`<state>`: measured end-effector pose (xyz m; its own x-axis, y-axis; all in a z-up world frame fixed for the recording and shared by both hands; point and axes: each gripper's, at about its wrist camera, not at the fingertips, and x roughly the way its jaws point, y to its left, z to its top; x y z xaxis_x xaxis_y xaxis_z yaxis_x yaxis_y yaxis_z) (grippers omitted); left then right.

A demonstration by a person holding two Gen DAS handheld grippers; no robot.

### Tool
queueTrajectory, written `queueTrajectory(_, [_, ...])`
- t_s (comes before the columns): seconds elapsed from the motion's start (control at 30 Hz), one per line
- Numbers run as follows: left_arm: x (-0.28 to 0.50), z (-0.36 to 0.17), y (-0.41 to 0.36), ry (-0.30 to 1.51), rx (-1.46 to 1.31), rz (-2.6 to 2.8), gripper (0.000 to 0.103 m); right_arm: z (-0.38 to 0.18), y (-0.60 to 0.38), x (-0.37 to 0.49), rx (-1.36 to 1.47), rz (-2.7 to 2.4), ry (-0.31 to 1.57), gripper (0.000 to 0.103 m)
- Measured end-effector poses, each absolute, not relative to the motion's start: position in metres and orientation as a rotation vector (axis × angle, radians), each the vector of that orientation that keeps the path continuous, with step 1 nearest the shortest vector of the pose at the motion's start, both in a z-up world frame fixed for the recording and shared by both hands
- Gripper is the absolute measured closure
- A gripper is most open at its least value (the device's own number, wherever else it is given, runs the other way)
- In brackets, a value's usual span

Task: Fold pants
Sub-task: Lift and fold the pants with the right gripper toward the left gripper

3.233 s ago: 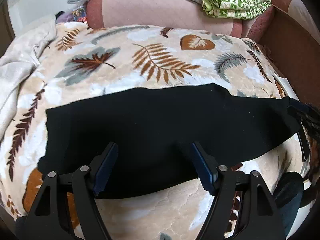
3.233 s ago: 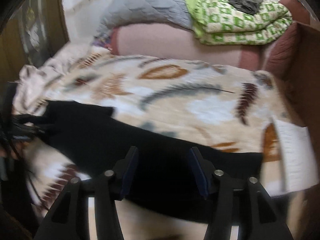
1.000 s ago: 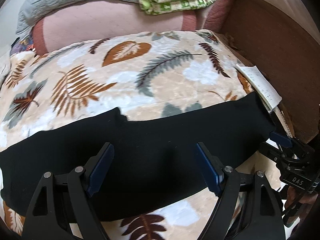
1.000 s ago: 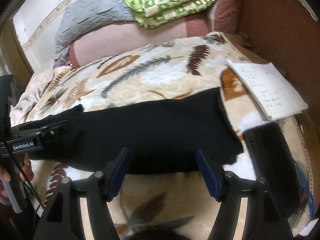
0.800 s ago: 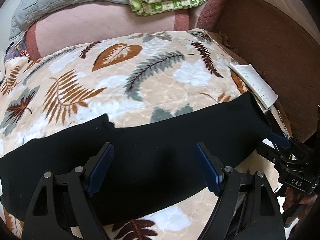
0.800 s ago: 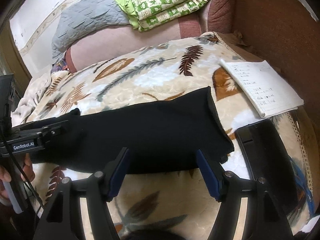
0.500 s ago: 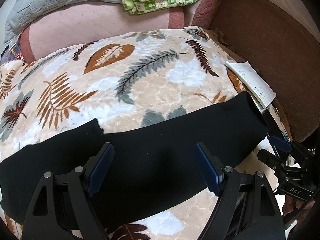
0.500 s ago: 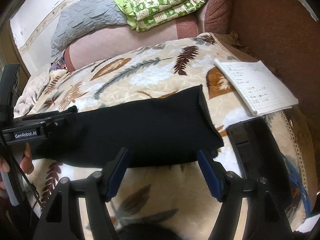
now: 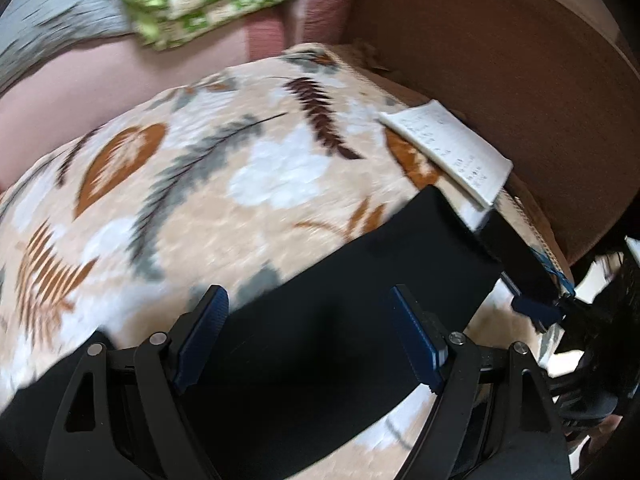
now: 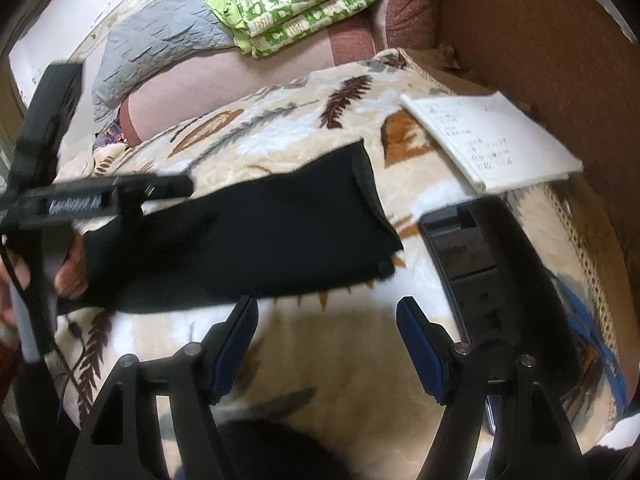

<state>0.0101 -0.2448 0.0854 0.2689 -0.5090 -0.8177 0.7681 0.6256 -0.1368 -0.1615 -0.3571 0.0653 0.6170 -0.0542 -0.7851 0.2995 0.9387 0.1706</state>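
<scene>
both tongs stand wide with nothing between the pads. left gripper (image 9: 308, 340) hangs over the black pants (image 9: 320, 344), which lie as a long flat band across the leaf-print blanket (image 9: 240, 184); its blue fingers (image 9: 200, 340) frame the cloth's middle. going right, the band ends in a straight hem just beside the white notepad (image 9: 452, 152), with a black device (image 9: 516, 252) close by near the brown bed wall (image 9: 520, 60). right gripper (image 10: 326, 344) hovers over bare blanket just short of the pants' (image 10: 260, 240) near edge. open blanket lies behind the far edge, up to the pink bolster (image 10: 240, 76) and green quilt (image 10: 296, 0).
</scene>
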Motion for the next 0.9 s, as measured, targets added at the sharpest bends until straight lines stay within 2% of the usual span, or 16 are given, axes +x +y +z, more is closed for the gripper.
queueTrajectory(0.43, [0.033, 0.058, -0.339, 1.047, 0.434, -1.134, 0.021, 0.043, -0.378, -0.145, 0.438, -0.101, 0.808, 0.028])
queueTrajectory(0.73, [0.031, 0.032, -0.369, 1.05, 0.527, -1.223, 0.021, 0.038, -0.379, -0.127, 0.378, -0.062, 0.784, 0.028])
queueTrajectory(0.8, [0.035, 0.03, -0.369, 1.062, 0.5, -1.234, 0.021, 0.038, -0.381, -0.124, 0.376, -0.064, 0.779, 0.034])
queueTrajectory(0.87, [0.037, 0.029, -0.368, 1.059, 0.465, -1.242, 0.026, 0.036, -0.387, -0.121, 0.404, -0.058, 0.773, 0.063])
queueTrajectory(0.9, [0.037, 0.029, -0.367, 1.051, 0.458, -1.242, 0.035, 0.033, -0.394, -0.121, 0.458, -0.051, 0.768, 0.081])
